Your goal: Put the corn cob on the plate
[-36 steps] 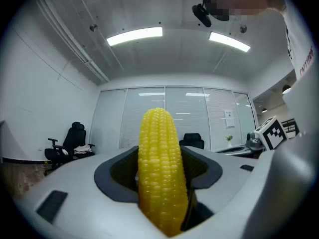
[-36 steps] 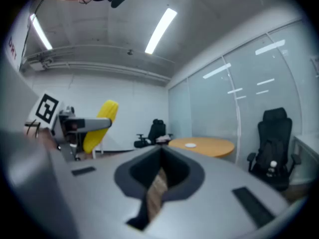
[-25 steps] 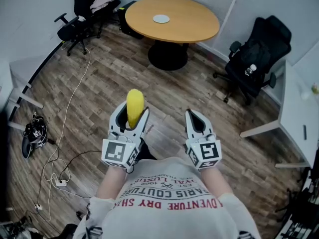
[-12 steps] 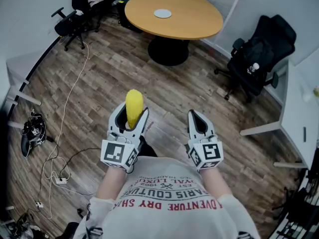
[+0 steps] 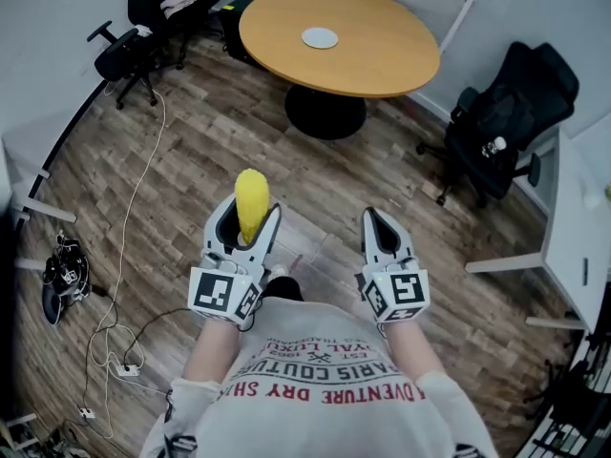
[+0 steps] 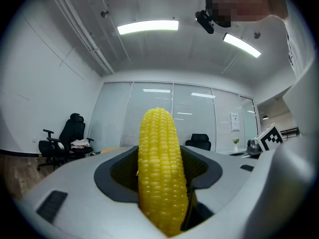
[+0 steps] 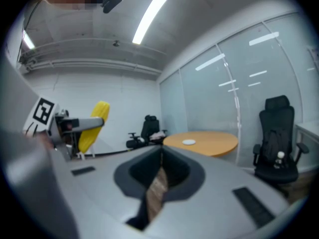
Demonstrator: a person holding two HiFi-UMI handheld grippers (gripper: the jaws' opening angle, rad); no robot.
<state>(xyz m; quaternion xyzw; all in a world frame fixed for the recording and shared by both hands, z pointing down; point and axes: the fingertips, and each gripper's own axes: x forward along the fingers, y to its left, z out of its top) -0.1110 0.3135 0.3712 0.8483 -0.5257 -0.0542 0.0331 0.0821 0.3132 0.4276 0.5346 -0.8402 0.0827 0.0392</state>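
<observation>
A yellow corn cob (image 5: pixel 250 204) stands upright between the jaws of my left gripper (image 5: pixel 243 225), which is shut on it; its tip sticks out past the jaws. In the left gripper view the corn cob (image 6: pixel 160 173) fills the middle of the picture. My right gripper (image 5: pixel 378 233) is held level beside it, shut with nothing in it. The right gripper view shows the corn cob (image 7: pixel 93 126) at the left. A small white plate (image 5: pixel 319 37) lies on the round wooden table (image 5: pixel 372 55) across the room; the right gripper view also shows the plate (image 7: pixel 188 142).
Wood-plank floor lies between me and the table. Black office chairs stand at the right (image 5: pixel 500 122) and the back left (image 5: pixel 134 36). A white cable (image 5: pixel 122 246) runs along the floor at the left. A white desk (image 5: pixel 580 227) edges the right side.
The view has shifted slightly: the table and plate sit a little further right and nearer. Both grippers keep their hold and spacing; the corn cob stays upright in the left one.
</observation>
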